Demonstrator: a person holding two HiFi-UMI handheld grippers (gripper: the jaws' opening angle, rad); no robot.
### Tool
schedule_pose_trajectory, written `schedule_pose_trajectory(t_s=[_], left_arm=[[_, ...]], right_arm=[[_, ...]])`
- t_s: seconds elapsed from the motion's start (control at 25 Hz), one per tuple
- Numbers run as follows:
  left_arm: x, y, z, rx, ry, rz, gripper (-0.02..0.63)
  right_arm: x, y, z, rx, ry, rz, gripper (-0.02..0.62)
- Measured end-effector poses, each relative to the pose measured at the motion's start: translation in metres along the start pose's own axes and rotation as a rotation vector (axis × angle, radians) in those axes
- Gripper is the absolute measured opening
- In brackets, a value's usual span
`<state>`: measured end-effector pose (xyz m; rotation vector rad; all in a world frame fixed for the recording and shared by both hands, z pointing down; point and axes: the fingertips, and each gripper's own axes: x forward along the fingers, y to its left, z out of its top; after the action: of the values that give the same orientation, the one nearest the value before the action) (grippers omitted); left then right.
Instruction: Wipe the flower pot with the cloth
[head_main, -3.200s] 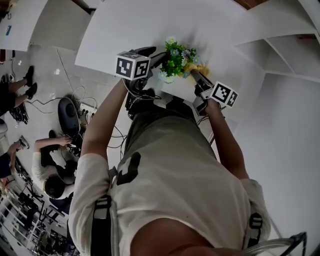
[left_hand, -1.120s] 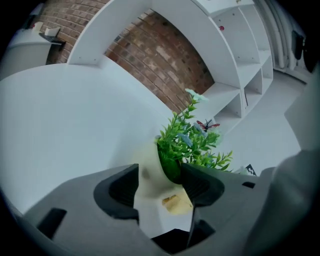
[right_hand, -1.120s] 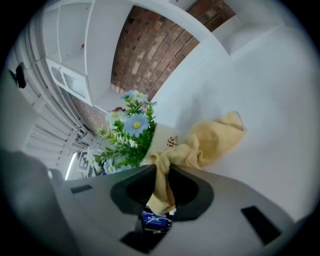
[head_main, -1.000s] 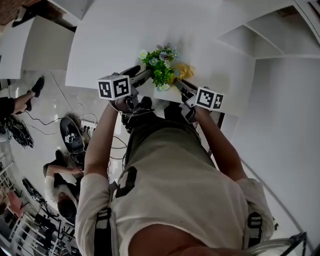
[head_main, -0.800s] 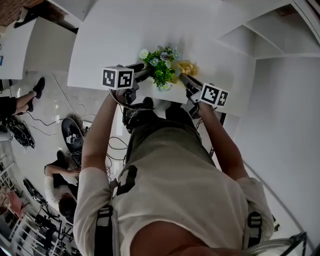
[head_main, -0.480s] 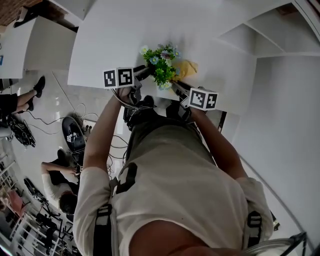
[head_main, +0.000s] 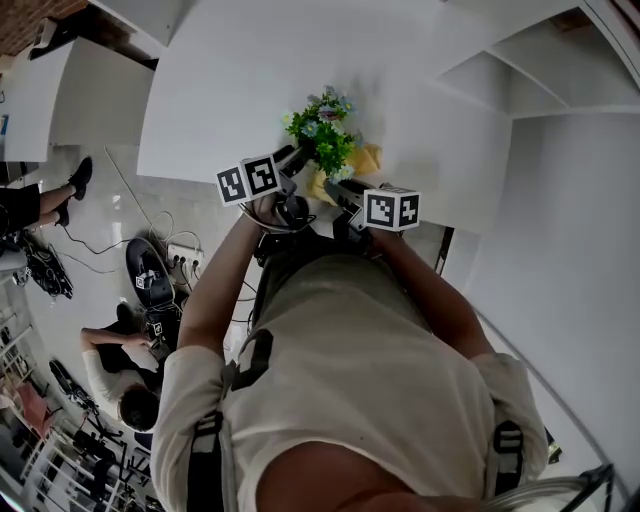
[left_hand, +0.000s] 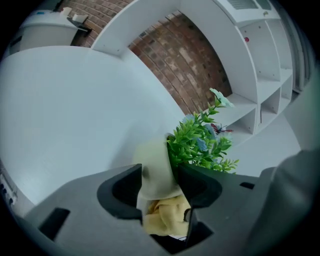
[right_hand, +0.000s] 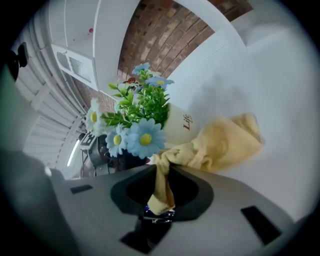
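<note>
A cream flower pot (right_hand: 178, 127) with red lettering holds a green plant (head_main: 325, 140) with blue and white flowers, and stands near the table's front edge. My left gripper (left_hand: 157, 180) has the pot (left_hand: 155, 167) between its jaws, both pads against its sides. Those jaws have just been opening a little, with the pot still between them. In the head view this gripper (head_main: 290, 158) is at the plant's left. My right gripper (right_hand: 161, 172) is shut on a twisted end of the yellow cloth (right_hand: 225, 142). The rest of the cloth lies bunched against the pot's side. Part of the cloth (left_hand: 167, 217) shows under the pot.
The white table (head_main: 230, 90) stretches away behind the pot. White shelving (head_main: 520, 60) stands at the right, with a brick wall (left_hand: 185, 65) behind. Beyond the table's left edge, people (head_main: 125, 355) sit on the floor among cables and a power strip (head_main: 185, 258).
My right gripper has moved left with the cloth, close in front of the pot. The left gripper's cube has shifted right and nearer to me. The plant now leans slightly right.
</note>
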<state>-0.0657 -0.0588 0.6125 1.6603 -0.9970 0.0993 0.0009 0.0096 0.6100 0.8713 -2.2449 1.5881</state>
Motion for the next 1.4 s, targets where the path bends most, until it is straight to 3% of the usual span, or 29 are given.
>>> schedule_pose_trajectory(t_s=[0.08, 0.2, 0.44, 0.56, 0.64, 0.8, 0.96, 1.04, 1.2, 1.4], left_arm=[[-0.004, -0.003, 0.007, 0.039, 0.015, -0.044, 0.29], [-0.005, -0.004, 0.036, 0.15, 0.025, -0.079, 0.299], [0.018, -0.021, 0.051, 0.571, 0.192, -0.128, 0.305], [0.024, -0.017, 0.042, 0.729, 0.258, -0.098, 0.305], [0.025, -0.012, 0.041, 0.779, 0.226, -0.047, 0.284], [0.021, -0.007, 0.042, 0.643, 0.116, 0.002, 0.269], [0.018, -0.004, 0.039, 0.472, 0.065, 0.058, 0.255], [0.015, -0.004, 0.035, 0.427, 0.045, 0.087, 0.256], [0.009, -0.006, 0.026, 0.417, 0.056, 0.098, 0.28], [-0.004, -0.018, 0.02, 0.494, 0.17, -0.081, 0.304]], right_arm=[[-0.007, -0.003, 0.009, 0.014, -0.042, -0.009, 0.086], [-0.018, -0.011, 0.031, 0.058, -0.12, -0.01, 0.086], [-0.034, -0.03, 0.063, 0.091, -0.208, -0.048, 0.086], [-0.028, -0.027, 0.062, 0.083, -0.191, -0.043, 0.086], [-0.023, -0.023, 0.054, 0.081, -0.172, -0.036, 0.086], [-0.011, -0.011, 0.031, 0.087, -0.121, -0.011, 0.086], [0.002, 0.004, 0.016, 0.074, -0.06, 0.025, 0.086], [0.006, 0.008, 0.013, 0.065, -0.044, 0.031, 0.086], [0.0, 0.003, 0.016, 0.068, -0.055, 0.017, 0.086], [-0.02, -0.012, 0.042, 0.097, -0.15, -0.006, 0.086]])
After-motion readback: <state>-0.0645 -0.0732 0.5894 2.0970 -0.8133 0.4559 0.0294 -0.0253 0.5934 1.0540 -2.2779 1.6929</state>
